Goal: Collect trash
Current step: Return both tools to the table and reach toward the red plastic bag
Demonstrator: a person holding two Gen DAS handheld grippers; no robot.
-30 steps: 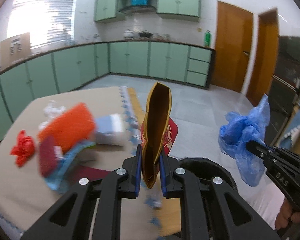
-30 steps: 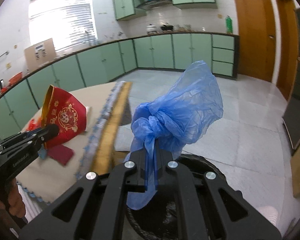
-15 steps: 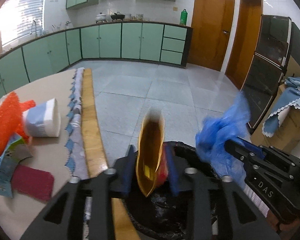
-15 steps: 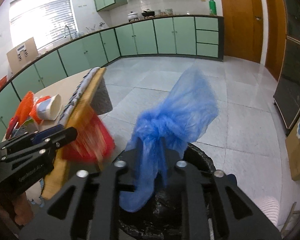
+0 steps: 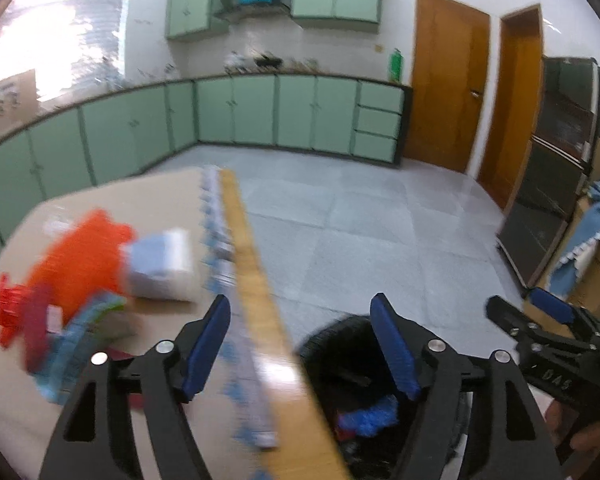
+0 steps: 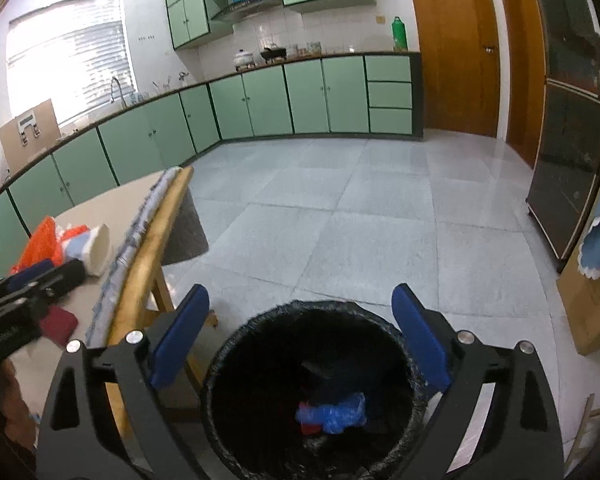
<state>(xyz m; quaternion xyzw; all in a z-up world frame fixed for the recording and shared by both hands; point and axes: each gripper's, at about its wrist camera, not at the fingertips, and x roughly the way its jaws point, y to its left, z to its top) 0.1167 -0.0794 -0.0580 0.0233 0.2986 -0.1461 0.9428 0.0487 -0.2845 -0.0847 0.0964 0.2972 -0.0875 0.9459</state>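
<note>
A blue bag (image 6: pixel 332 414) is lying at the bottom of the bin (image 6: pixel 220 360), low in the frame, with something red beside it. The right gripper (image 6: pixel 300 344) is hanging spread and empty above; the left gripper (image 5: pixel 300 344) is gaping too, nothing between its pads. The next reach should be aiming at the trash pile (image 5: pixel 80 280) on the table (image 5: pixel 112 200), lower left, though blur is probably hiding what each scrap is.

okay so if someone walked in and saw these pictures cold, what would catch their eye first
Probably the black-lined trash bin on the floor right under the open right gripper, with a crumpled blue plastic bag lying at its bottom. Next, the bright orange wrapper and white paper cup among the litter on the table to the left. The left gripper is open and empty too, straddling the table's edge.
</note>
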